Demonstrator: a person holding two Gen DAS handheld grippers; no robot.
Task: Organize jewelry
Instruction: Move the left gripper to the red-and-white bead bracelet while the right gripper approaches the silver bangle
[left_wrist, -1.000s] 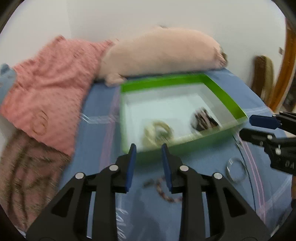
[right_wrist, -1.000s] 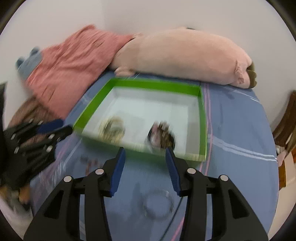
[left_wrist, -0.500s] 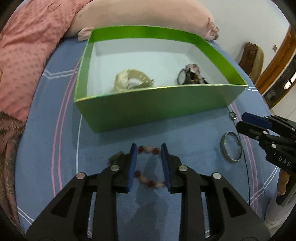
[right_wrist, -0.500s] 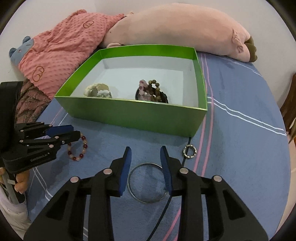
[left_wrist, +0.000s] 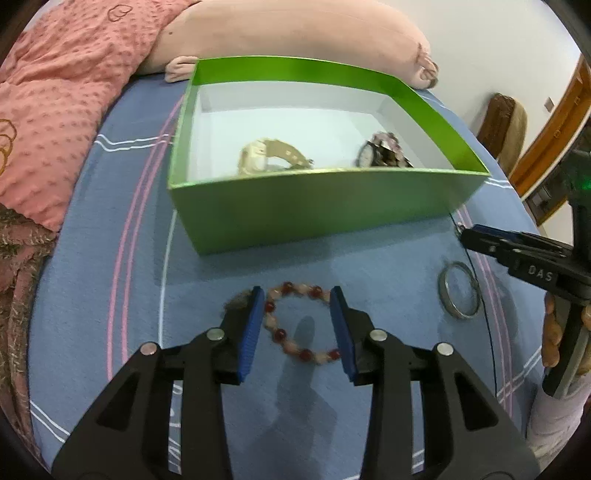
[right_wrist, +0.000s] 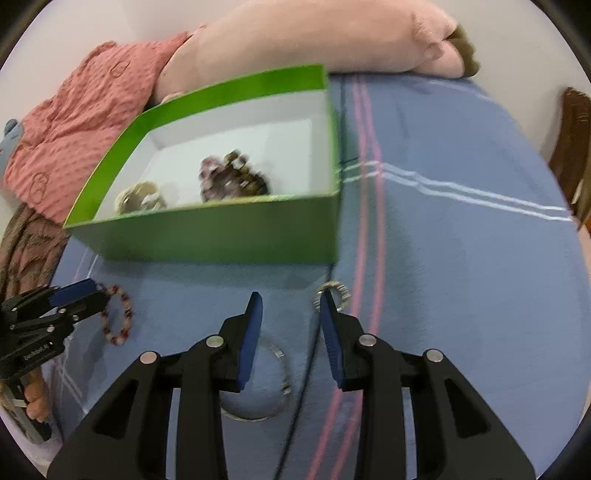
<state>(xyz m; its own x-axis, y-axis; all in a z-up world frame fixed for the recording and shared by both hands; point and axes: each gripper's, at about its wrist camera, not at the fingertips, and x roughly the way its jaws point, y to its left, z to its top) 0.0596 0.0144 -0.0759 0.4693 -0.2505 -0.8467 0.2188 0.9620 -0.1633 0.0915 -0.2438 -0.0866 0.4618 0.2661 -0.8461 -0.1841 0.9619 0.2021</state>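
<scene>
Where watches lie, green box (left_wrist: 325, 206) sits open-topped.

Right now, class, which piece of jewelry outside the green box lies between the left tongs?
The red-and-pink beaded bracelet: it lies between the open left tongs. The silver bangle and small ring lie farther right.

bracelet (left_wrist: 301, 325) before box (left_wrist: 317, 210), bangle (left_wrist: 459, 294) right

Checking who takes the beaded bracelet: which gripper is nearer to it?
Left. The left gripper is open with its fingers either side of the beaded bracelet on the blue cloth. The right gripper is open off to the side, over the silver bangle.
</scene>
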